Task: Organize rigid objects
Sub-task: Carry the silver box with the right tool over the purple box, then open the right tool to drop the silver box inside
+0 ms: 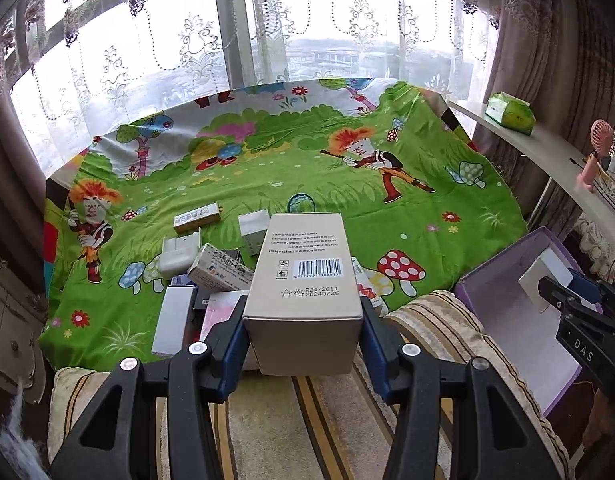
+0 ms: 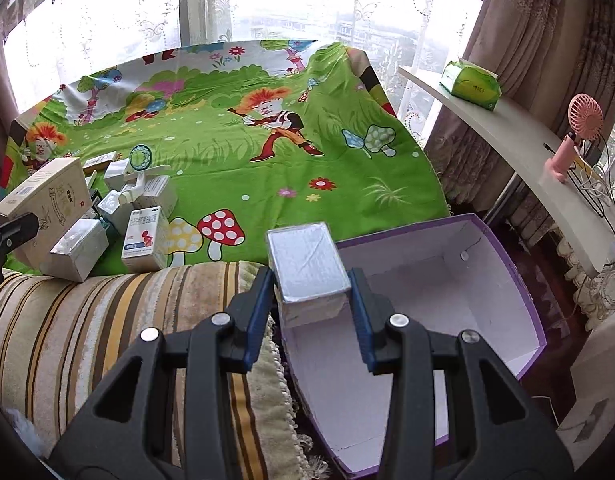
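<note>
Left wrist view: the left gripper (image 1: pixel 303 316) is clenched on a tan barcode carton (image 1: pixel 303 276), held above the striped cushion (image 1: pixel 307 408). Just ahead and to its left, a heap of small boxes (image 1: pixel 203 264) crowds the cartoon sheet (image 1: pixel 267 160). Far to its right, the purple box (image 1: pixel 503 320) stands open.

Right wrist view: the right gripper (image 2: pixel 311 300) grips a silver box (image 2: pixel 307 268) over the purple box's (image 2: pixel 507 248) near left rim. The heap (image 2: pixel 119 216) lies far to its left.
</note>
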The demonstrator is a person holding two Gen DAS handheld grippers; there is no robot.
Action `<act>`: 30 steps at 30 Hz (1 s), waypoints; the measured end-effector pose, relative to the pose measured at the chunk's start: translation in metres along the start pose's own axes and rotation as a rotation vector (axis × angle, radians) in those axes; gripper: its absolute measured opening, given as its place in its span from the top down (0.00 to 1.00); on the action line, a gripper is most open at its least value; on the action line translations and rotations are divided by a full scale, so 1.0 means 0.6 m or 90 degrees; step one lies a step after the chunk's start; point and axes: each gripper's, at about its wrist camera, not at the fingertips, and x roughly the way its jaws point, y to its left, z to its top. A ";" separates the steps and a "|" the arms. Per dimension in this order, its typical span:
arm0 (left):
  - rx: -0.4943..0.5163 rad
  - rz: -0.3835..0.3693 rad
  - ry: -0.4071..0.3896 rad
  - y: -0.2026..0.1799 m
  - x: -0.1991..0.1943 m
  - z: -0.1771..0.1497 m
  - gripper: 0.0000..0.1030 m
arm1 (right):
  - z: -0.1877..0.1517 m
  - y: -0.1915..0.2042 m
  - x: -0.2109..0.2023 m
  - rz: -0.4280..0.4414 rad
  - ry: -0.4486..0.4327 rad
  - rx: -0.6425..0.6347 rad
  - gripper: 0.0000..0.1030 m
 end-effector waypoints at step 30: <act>0.115 -0.272 0.088 -0.229 0.045 -0.011 0.49 | -0.066 -0.180 0.029 -0.126 0.052 0.113 0.58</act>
